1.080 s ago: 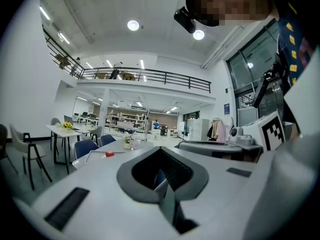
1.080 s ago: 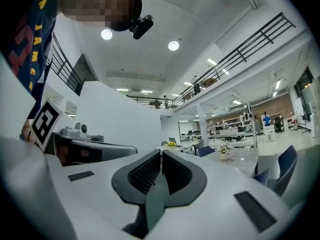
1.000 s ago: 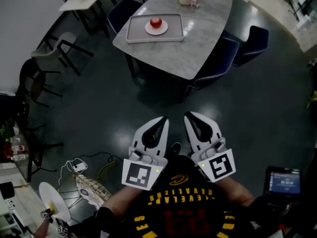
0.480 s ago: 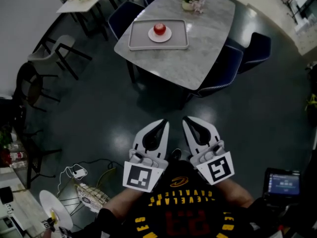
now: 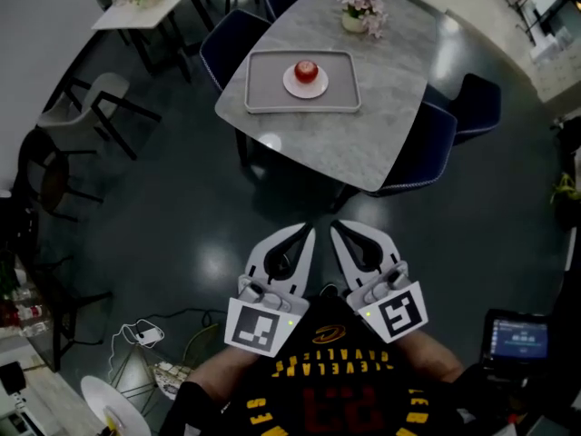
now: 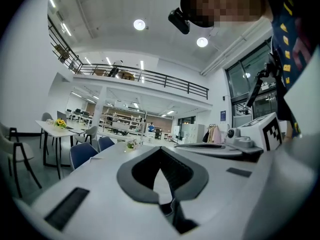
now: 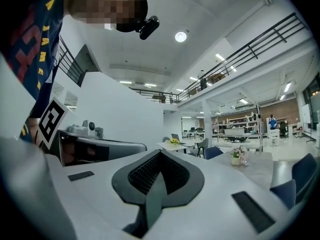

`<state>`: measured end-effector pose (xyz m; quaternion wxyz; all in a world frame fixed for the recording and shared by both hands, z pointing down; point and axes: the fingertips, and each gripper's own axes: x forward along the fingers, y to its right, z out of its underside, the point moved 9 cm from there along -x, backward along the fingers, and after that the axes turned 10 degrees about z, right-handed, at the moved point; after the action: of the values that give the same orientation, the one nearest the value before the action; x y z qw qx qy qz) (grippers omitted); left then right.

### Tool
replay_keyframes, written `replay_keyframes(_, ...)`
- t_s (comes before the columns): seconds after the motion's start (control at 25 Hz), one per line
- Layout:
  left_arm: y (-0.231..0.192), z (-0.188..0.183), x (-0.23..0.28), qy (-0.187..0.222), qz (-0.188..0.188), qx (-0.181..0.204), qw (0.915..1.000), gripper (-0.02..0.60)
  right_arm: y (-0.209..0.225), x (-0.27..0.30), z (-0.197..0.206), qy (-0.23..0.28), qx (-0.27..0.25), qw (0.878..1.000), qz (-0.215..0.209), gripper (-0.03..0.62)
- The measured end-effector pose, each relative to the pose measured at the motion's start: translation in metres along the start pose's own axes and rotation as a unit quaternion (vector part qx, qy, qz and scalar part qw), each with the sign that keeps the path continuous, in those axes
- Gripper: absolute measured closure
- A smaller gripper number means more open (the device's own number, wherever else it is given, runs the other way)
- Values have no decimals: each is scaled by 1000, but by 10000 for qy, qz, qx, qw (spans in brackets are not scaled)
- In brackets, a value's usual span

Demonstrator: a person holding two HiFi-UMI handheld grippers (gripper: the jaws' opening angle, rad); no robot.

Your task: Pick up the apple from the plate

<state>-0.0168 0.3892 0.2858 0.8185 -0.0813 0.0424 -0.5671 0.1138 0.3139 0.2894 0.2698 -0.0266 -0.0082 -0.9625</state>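
Left gripper (image 5: 305,232) and right gripper (image 5: 338,229) are both clenched on nothing, well apart from the table (image 5: 372,134). On it, the apple (image 5: 307,70) sits on its plate (image 5: 292,84). Approach looks underway; next, one gripper must get close and spread its jaws.

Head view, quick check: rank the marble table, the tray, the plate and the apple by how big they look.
Largest to smallest:
1. marble table
2. tray
3. plate
4. apple
Each rests on the one before it, at about the same distance from the camera, so nearness does not skew the order.
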Motion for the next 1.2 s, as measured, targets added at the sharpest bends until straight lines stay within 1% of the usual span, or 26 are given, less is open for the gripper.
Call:
replay_keyframes(0.16, -34, -3, -6, -104, 153, 59, 9998, 580, -13, 35, -1, -50, -13, 10000, 44, 588)
replay_keyframes(0.36, -72, -8, -9, 129, 109, -68, 9998, 580, -24, 68, -3, -69, -83, 9998, 148, 588)
replay_keyframes(0.52, -93, -9, -9, 134, 98, -146, 9998, 580, -27, 87, -4, -142, -137, 9996, 191, 588)
replay_keyframes(0.68, -107, -9, 2, 130, 189, -214, 9995, 580, -23, 103, -3, -228, -145, 9993, 252, 588)
replay_keyframes(0.84, -115, -8, 14, -6, 171, -214, 9996, 580, -12, 115, 2, -293, -19, 9993, 222, 588)
replay_keyframes(1.08, -129, -15, 43, -249, -94, -17, 9996, 580, 22, 140, 4, -145, 189, 9997, 85, 586)
replay_keyframes(1.2, -137, -20, 67, -243, -252, -20, 9994, 580, 46, 158, 1, -18, 252, 9997, -67, 586)
